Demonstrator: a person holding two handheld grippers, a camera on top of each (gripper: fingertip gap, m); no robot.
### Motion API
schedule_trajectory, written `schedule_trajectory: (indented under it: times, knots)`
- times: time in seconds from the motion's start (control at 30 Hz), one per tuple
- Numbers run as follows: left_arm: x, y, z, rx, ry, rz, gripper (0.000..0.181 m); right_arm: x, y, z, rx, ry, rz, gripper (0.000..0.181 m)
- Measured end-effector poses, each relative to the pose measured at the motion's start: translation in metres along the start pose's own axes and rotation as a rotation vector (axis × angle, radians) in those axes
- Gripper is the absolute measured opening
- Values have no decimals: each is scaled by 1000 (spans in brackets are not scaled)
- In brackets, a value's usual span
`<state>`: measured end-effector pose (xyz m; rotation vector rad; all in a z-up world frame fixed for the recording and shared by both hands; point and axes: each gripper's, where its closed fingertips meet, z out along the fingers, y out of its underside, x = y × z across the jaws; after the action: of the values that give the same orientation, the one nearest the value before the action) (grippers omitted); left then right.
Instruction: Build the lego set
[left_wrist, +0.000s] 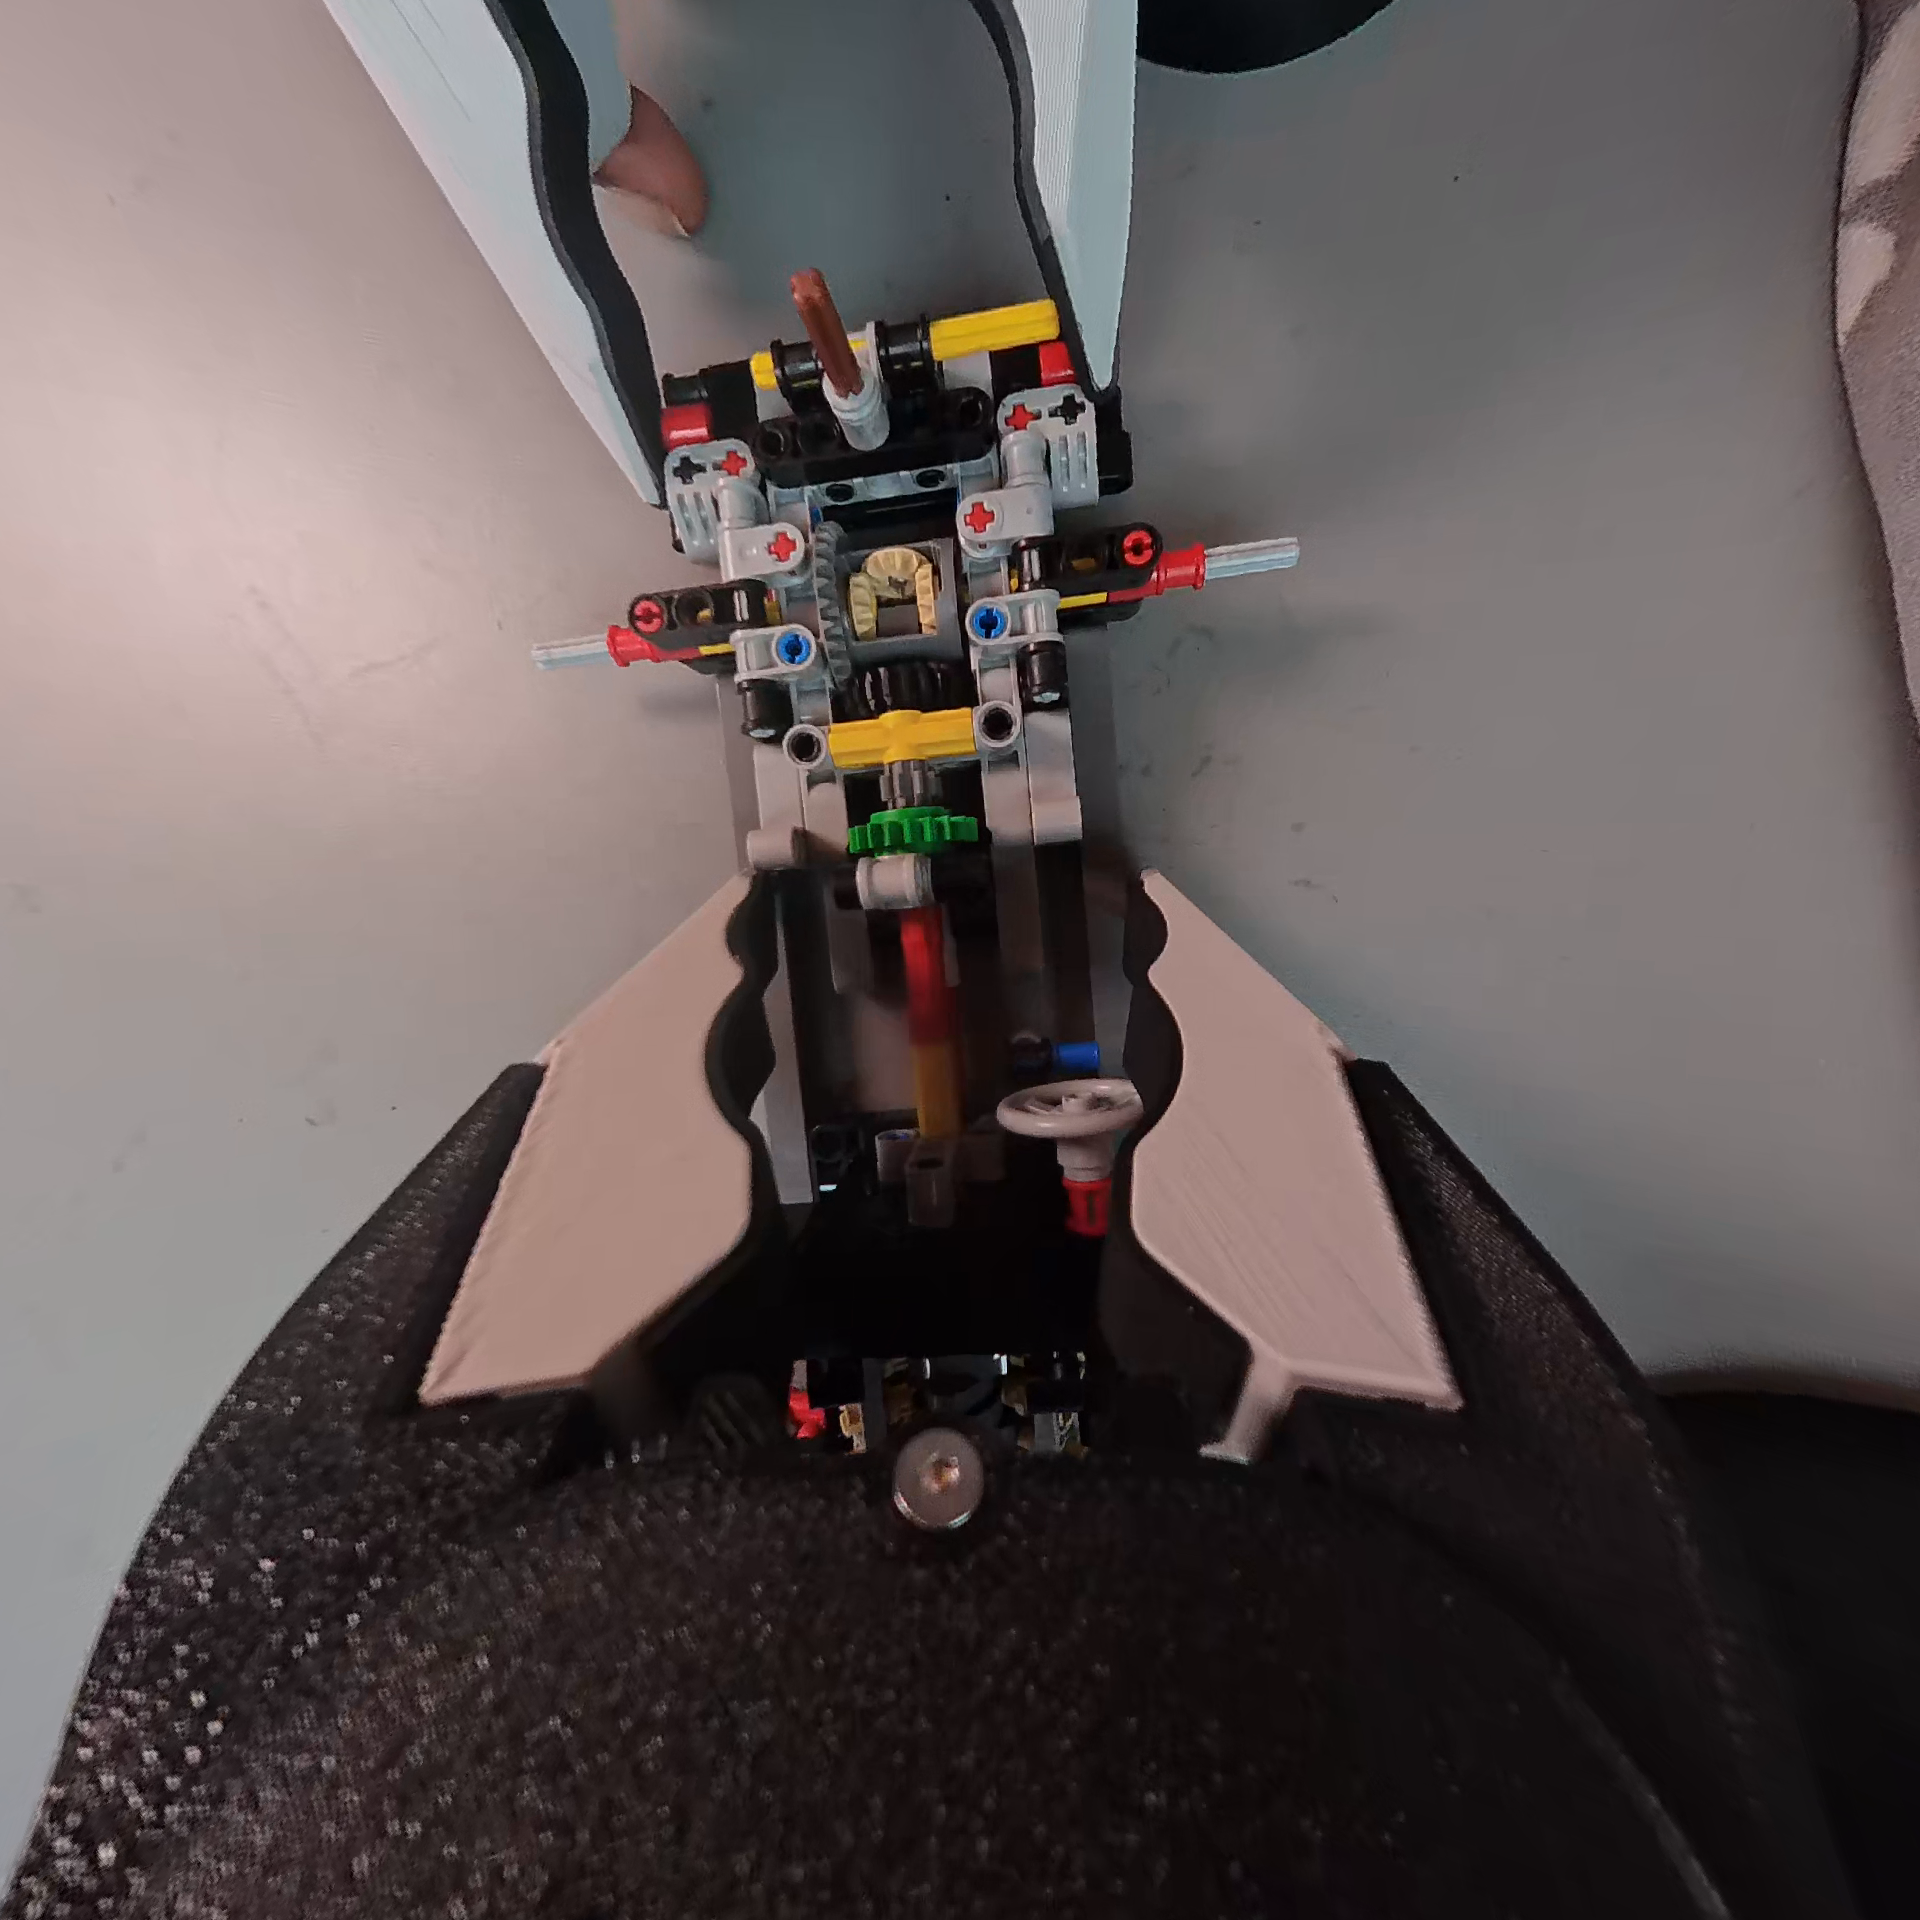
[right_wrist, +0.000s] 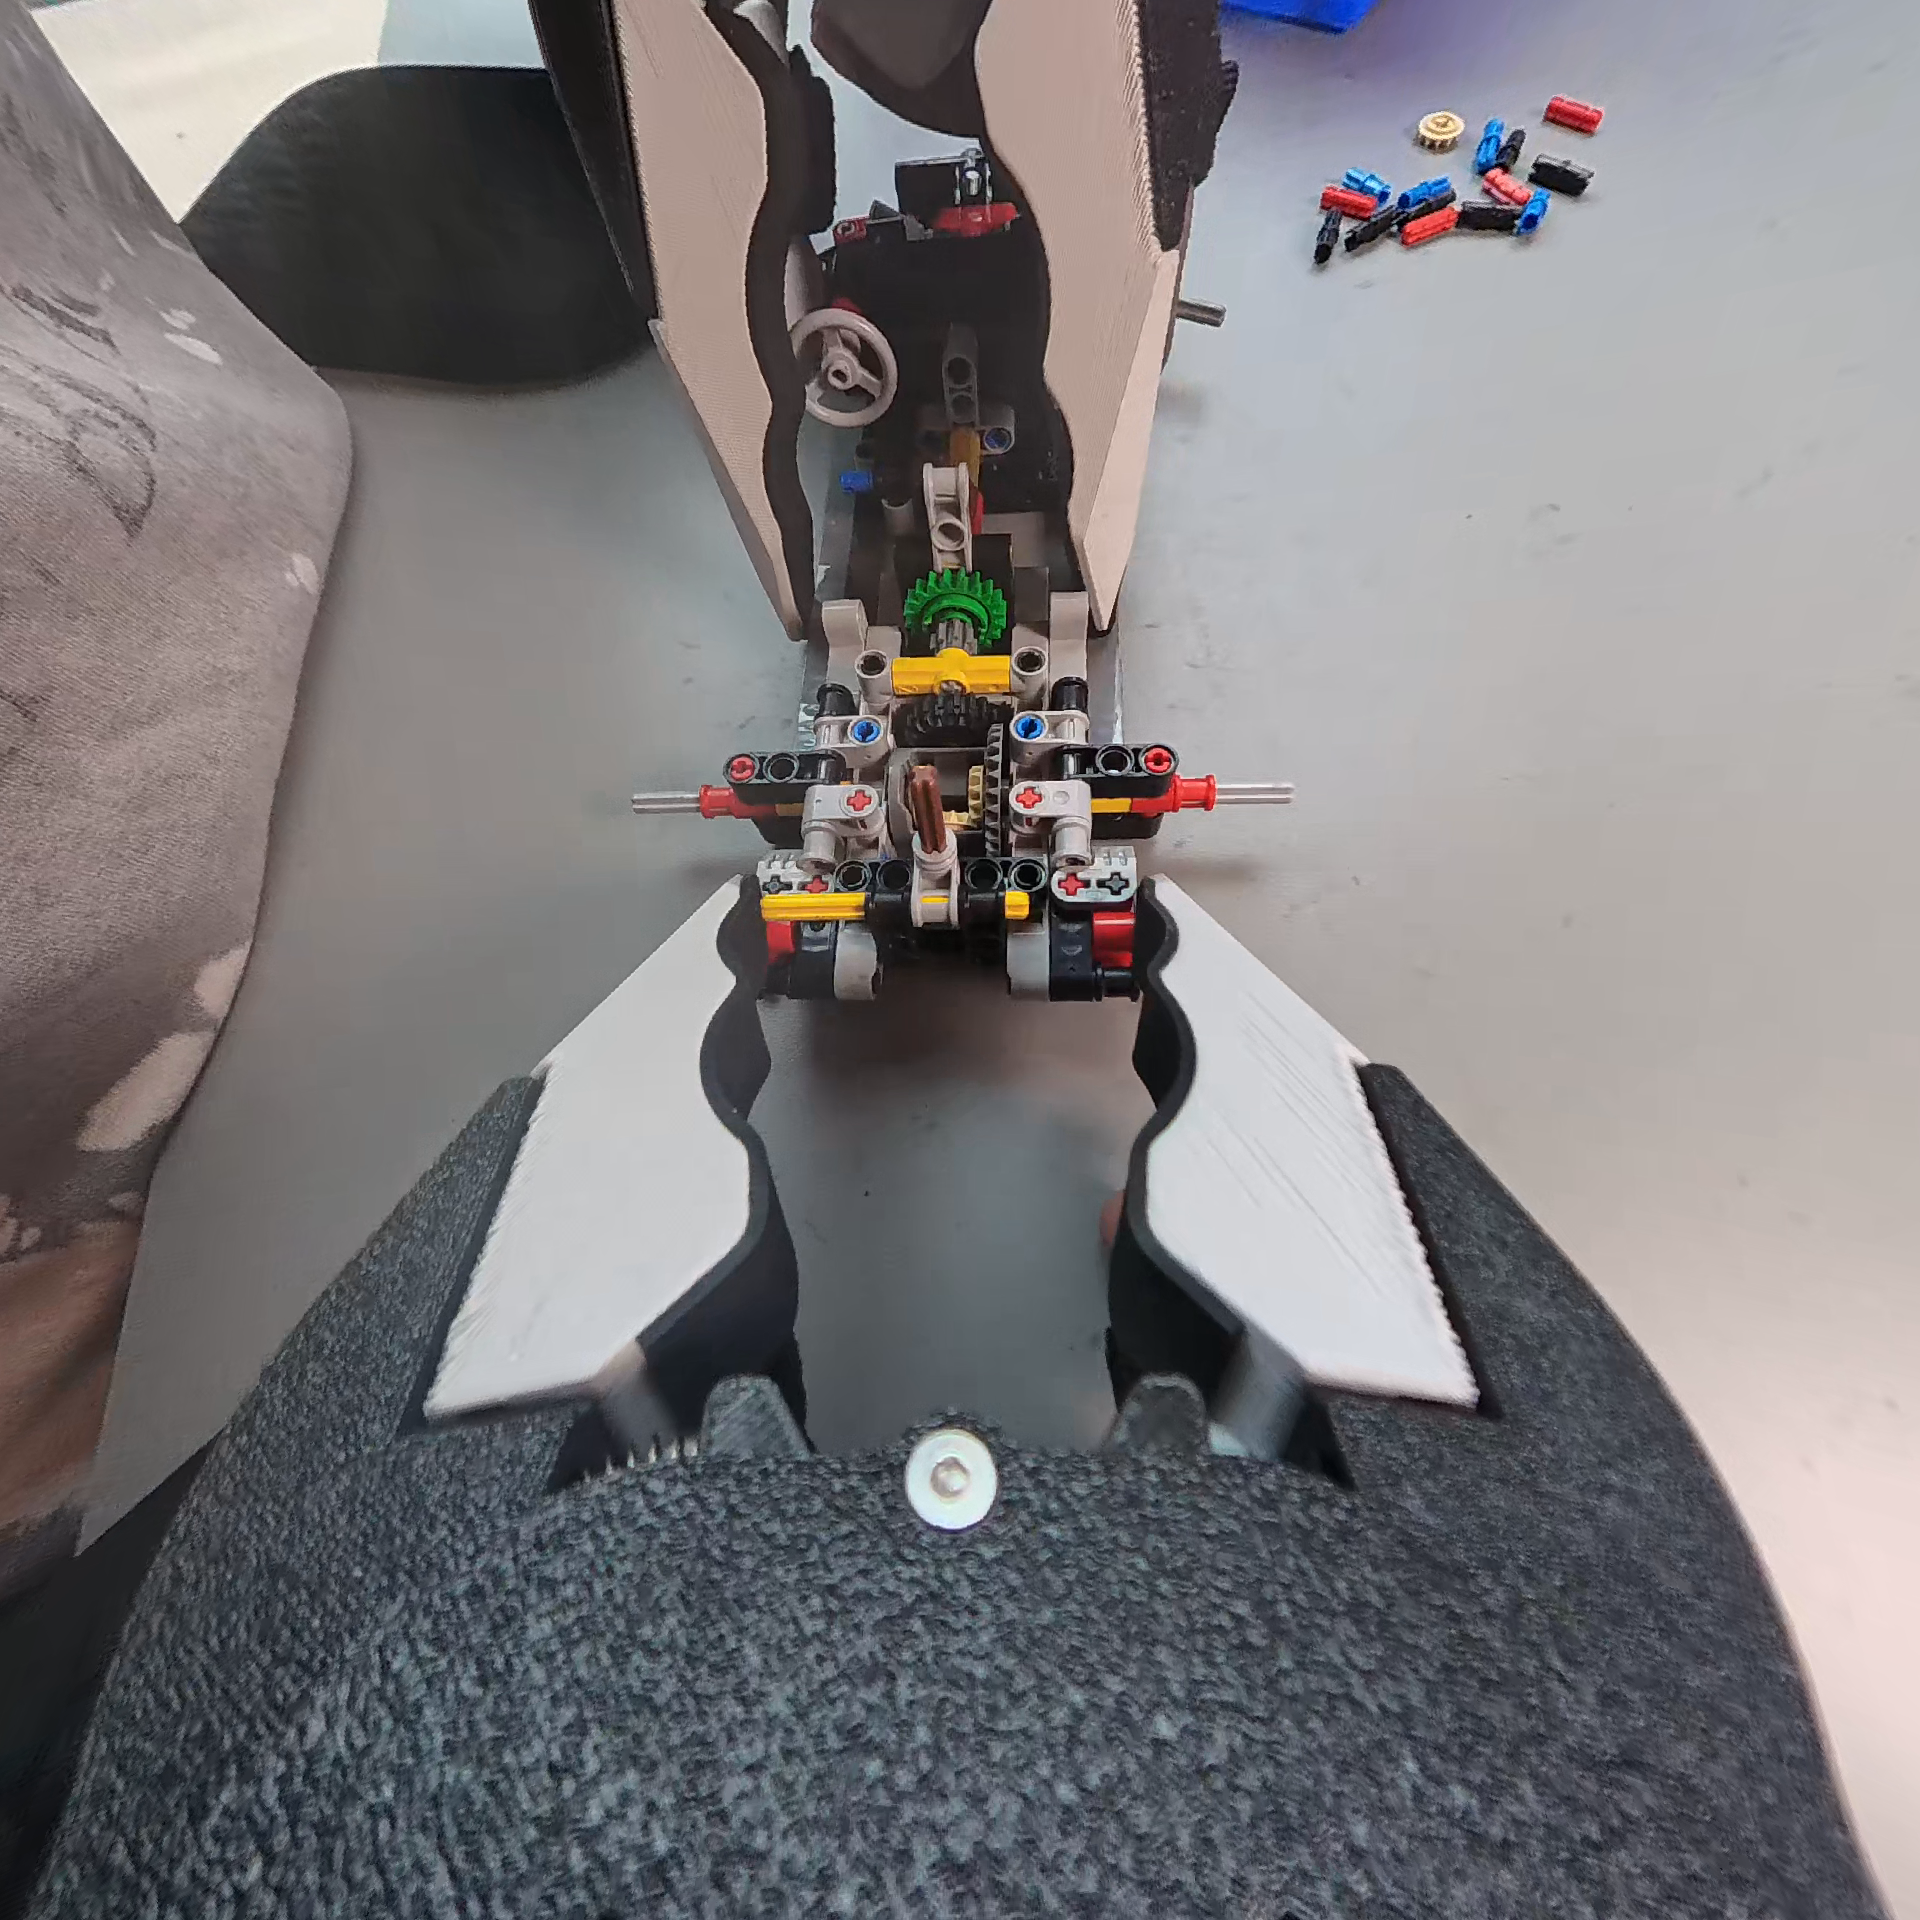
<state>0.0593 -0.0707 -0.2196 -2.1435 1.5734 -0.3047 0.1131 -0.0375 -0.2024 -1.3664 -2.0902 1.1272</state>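
A Lego car chassis (left_wrist: 904, 644) of grey, black, yellow and red beams lies on the grey table (left_wrist: 312, 727). It has a green gear (left_wrist: 912, 831), a grey steering wheel (left_wrist: 1070, 1107) and a brown axle (left_wrist: 821, 322) sticking up at the far end. My left gripper (left_wrist: 945, 894) is shut on the steering-wheel end. My right gripper (right_wrist: 943, 904) is shut on the opposite end, by the brown axle (right_wrist: 925, 800). Each gripper shows at the top of the other's view, the right one's fingers (left_wrist: 582, 343) and the left one's fingers (right_wrist: 707, 312).
A small heap of loose red, blue and black pins (right_wrist: 1455, 187) lies at the far right of the table, with a blue bin (right_wrist: 1299, 10) behind it. Grey patterned fabric (right_wrist: 125, 520) and a black cushion (right_wrist: 416, 208) are at the left edge. A person's fingertip (left_wrist: 655, 166) shows behind the right gripper. The gap from one gripper's tips to the other's is roughly 8 cm.
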Motion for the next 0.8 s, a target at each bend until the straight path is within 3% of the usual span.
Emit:
schedule_trajectory:
  times: [0.03,0.63,0.8]
  knots:
    - [0,0,0,2,-1,-1,66,0,0,0,1,-4,1,68]
    - [2,-1,0,20,-15,-35,67,-3,1,-3,-19,26,-27,69]
    - [4,3,-7,46,1,-91,73,-3,-4,-18,31,92,-41,50]
